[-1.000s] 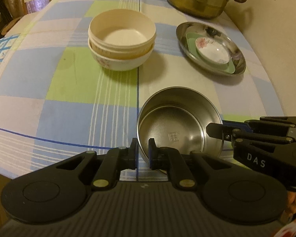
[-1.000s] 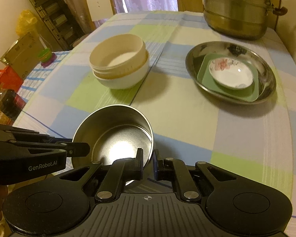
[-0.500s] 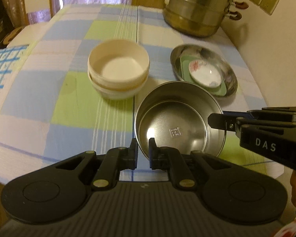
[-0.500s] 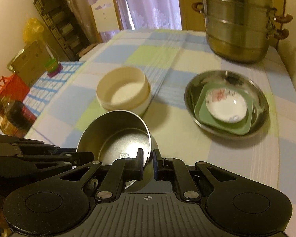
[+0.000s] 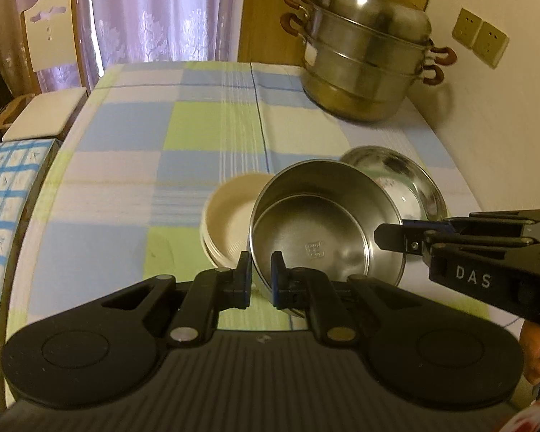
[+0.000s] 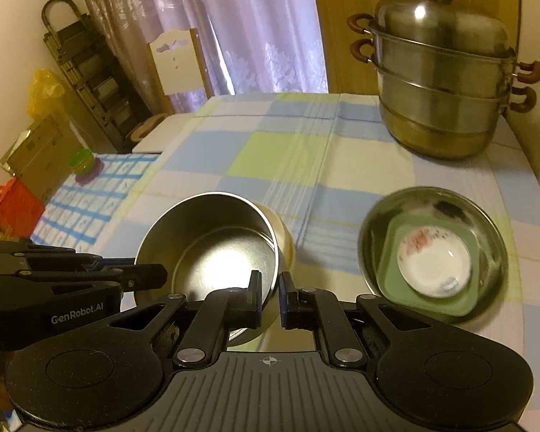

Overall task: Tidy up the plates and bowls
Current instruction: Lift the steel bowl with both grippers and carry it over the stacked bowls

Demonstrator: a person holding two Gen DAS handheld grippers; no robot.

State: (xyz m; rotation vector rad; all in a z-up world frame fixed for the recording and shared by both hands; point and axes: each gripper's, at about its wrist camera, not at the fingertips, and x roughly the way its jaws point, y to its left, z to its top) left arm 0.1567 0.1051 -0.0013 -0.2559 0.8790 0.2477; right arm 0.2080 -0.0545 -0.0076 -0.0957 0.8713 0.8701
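A steel bowl (image 5: 324, 230) (image 6: 212, 252) hangs in the air above the checked tablecloth, held by both grippers. My left gripper (image 5: 261, 280) is shut on its near rim. My right gripper (image 6: 269, 300) is shut on the rim at the opposite side, and reaches in from the right in the left wrist view (image 5: 392, 239). Behind and under the steel bowl sits a stack of cream bowls (image 5: 226, 223), mostly hidden in the right wrist view (image 6: 282, 230). To the right a steel plate (image 6: 493, 237) (image 5: 424, 187) holds a green square dish (image 6: 460, 300) and a small floral saucer (image 6: 432, 262).
A large steel steamer pot (image 5: 367, 68) (image 6: 442, 79) stands at the back right near the wall. A white chair (image 5: 50, 72) and curtains lie beyond the table's far left. A blue-checked cloth (image 6: 90, 194) covers a lower surface at the left.
Both grippers have lifted the steel bowl off the tablecloth and carried it away from the near edge, toward the cream bowls, which it now partly covers.
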